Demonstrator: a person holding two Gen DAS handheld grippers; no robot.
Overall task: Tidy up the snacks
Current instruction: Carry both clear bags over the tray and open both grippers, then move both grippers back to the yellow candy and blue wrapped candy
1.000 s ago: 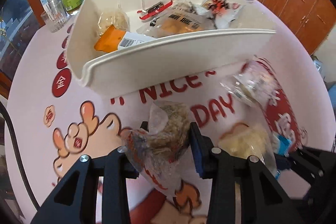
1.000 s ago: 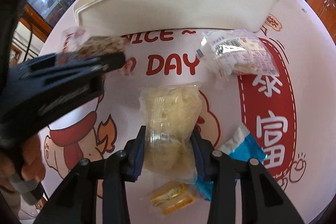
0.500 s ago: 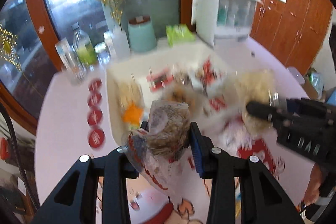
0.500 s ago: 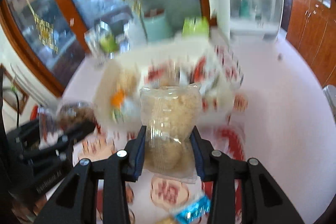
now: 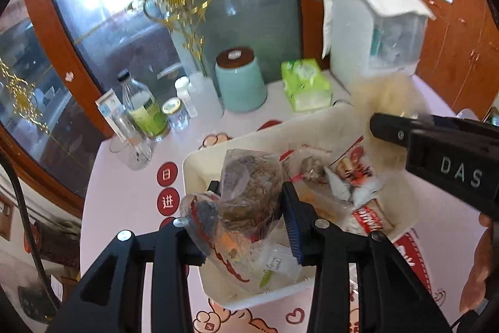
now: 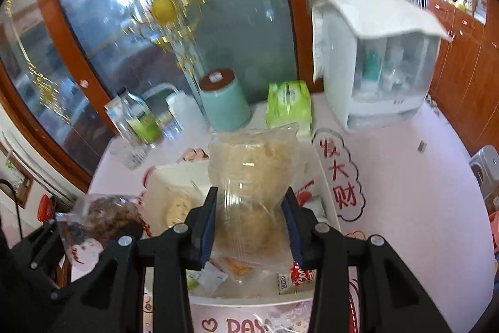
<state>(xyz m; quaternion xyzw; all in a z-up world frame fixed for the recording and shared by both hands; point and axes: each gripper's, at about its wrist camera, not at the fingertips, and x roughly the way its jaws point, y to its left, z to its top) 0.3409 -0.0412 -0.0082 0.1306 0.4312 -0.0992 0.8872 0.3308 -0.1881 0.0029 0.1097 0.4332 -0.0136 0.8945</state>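
Clear packet point(image 5: 249, 192) holds brown cake; other packet point(image 6: 252, 173) pale.

The black two-finger left gripper point(image 5: 251, 209) angles steeply downward, its blue-lined jaws pressed against both sides of a clear plastic packet of dark brown snack point(image 5: 246, 195). Beside it, the matching black right gripper point(image 6: 251, 222) tilts down at much the same pitch, jaws clamped on a clear plastic packet of pale yellow snack point(image 6: 252, 177). Fingers of the person's right hand point(image 5: 478, 270) show at the frame's edge.
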